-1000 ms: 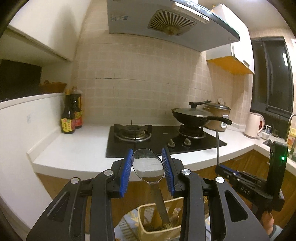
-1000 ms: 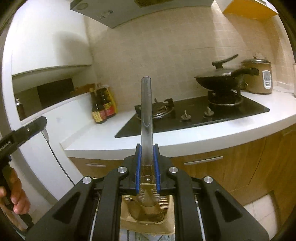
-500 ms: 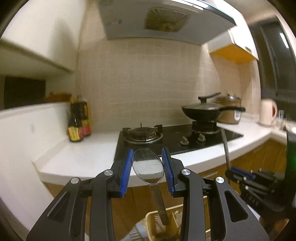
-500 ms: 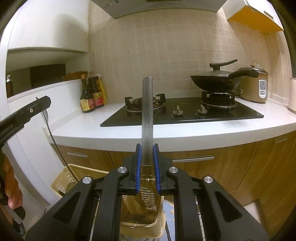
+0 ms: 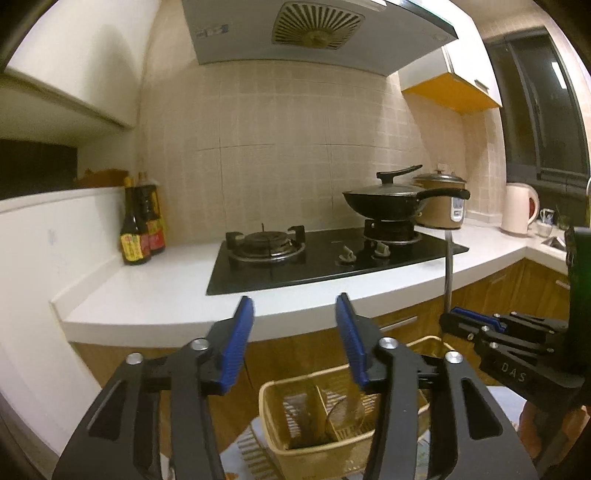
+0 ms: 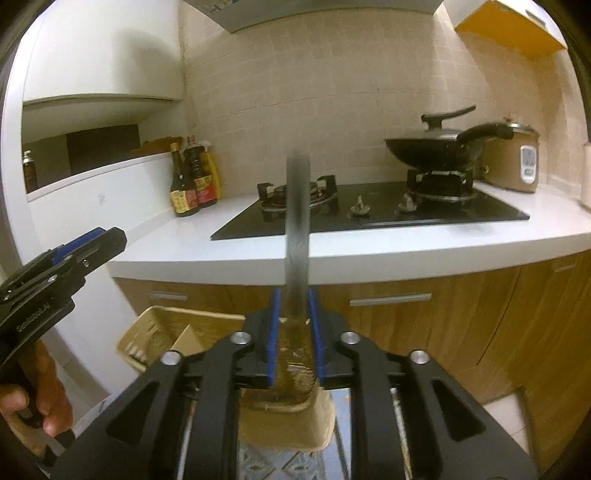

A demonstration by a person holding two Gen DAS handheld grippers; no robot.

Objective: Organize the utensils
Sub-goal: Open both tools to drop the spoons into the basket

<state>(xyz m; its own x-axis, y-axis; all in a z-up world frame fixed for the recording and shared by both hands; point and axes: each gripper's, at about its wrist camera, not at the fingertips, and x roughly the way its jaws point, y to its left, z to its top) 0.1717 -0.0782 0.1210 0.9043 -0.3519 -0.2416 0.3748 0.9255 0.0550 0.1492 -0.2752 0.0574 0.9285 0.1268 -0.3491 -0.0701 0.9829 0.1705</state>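
Observation:
My left gripper (image 5: 294,314) is open and empty above a beige utensil basket (image 5: 295,450). A metal spoon (image 5: 349,408) lies inside the basket, blurred. My right gripper (image 6: 294,306) is shut on a metal utensil (image 6: 297,221) whose long handle points up and whose wider end hangs below the jaws. The right gripper also shows at the right of the left wrist view (image 5: 469,325), with the utensil's handle (image 5: 448,266) upright. The left gripper shows at the left of the right wrist view (image 6: 92,240). The basket shows below it (image 6: 155,332).
A white counter (image 5: 155,295) carries a black gas hob (image 5: 332,258), a lidded wok (image 5: 391,203), a rice cooker (image 5: 443,203), sauce bottles (image 5: 140,229) and a kettle (image 5: 519,208). Wooden cabinet fronts (image 6: 443,321) lie below. A range hood (image 5: 317,33) hangs overhead.
My left gripper has opened and let go of the spoon, which has dropped into the basket. My right gripper still holds its utensil and has shifted a little.

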